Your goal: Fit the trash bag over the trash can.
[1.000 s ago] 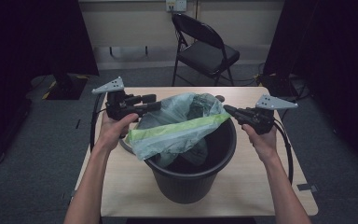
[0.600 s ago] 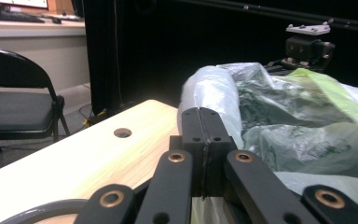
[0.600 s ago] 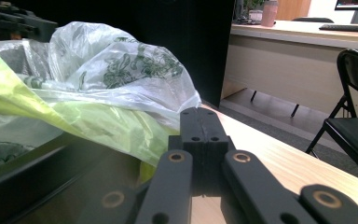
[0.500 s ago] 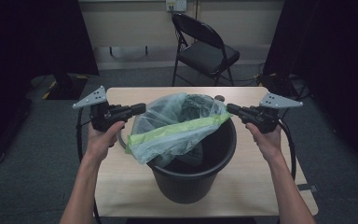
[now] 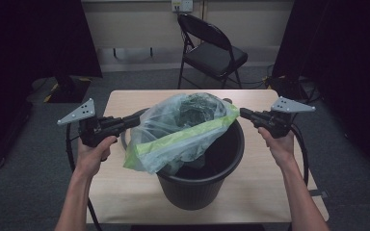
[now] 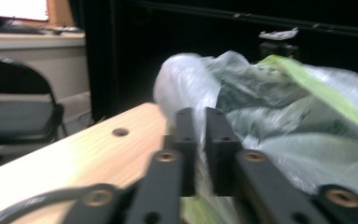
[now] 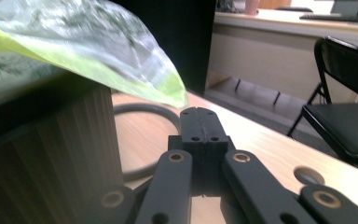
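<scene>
Over black bin [image 5: 200, 175]: clear bag [image 5: 183, 130], left hand-held gripper [image 5: 136, 120] touching.

Both forearms extend forward from the near edge, spread wide apart. The left gripper [image 5: 134, 120] points right, jaws nearly closed with a narrow gap. The right gripper [image 5: 244, 113] points left, jaws pressed fully together.

We have the high view above the person's side, looking forward and down over the light wooden table [image 5: 125, 103]. The left gripper view sits low, close behind its black jaws, facing the clear plastic bag with a green band [image 6: 279, 121] just beyond the fingertips. The right gripper view is equally low and close. All three share that bag [image 7: 88, 51] [image 5: 183, 130], the table and the black folding chair [image 5: 212, 53].
</scene>
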`<state>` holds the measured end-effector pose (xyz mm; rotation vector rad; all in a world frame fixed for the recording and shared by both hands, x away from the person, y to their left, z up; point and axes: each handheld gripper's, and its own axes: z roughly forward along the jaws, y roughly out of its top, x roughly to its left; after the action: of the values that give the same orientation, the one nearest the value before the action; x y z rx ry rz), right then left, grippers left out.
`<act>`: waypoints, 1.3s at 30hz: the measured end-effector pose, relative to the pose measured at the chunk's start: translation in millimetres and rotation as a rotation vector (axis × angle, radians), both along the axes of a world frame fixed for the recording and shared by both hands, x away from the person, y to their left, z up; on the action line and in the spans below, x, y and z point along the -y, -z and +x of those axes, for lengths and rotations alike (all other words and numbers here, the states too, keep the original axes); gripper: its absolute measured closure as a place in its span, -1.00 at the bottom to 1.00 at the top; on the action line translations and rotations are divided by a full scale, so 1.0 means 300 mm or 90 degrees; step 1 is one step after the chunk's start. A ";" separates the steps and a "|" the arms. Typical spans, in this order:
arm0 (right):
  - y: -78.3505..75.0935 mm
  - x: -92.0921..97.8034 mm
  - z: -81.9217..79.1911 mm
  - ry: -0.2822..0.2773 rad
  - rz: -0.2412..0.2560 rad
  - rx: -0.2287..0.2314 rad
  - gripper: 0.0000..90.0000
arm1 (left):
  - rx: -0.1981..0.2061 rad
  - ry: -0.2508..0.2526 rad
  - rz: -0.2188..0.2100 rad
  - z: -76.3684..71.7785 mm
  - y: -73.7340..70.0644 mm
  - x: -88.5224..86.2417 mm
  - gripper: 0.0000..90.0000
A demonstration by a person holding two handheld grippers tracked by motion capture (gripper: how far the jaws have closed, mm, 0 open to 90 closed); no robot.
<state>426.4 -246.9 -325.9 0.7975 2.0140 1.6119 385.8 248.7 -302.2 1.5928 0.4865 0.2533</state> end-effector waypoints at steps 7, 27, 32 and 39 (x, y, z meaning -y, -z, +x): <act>-0.087 -0.043 -0.005 -0.008 0.037 0.038 0.68 | 0.009 0.004 -0.026 0.082 -0.061 0.077 0.29; -0.109 -0.070 -0.051 -0.074 0.042 0.015 0.60 | -0.027 -0.002 0.014 0.041 0.003 0.096 0.41; -0.104 -0.099 -0.016 -0.078 0.031 0.006 1.00 | -0.040 -0.009 -0.040 0.084 -0.004 0.087 -0.01; -0.095 -0.137 0.027 -0.066 0.026 0.004 1.00 | -0.038 -0.002 -0.024 0.180 -0.050 0.139 -0.02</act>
<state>434.5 -205.8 -297.4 0.7120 2.0545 1.7164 439.9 207.0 -287.2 1.5667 0.5370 0.1972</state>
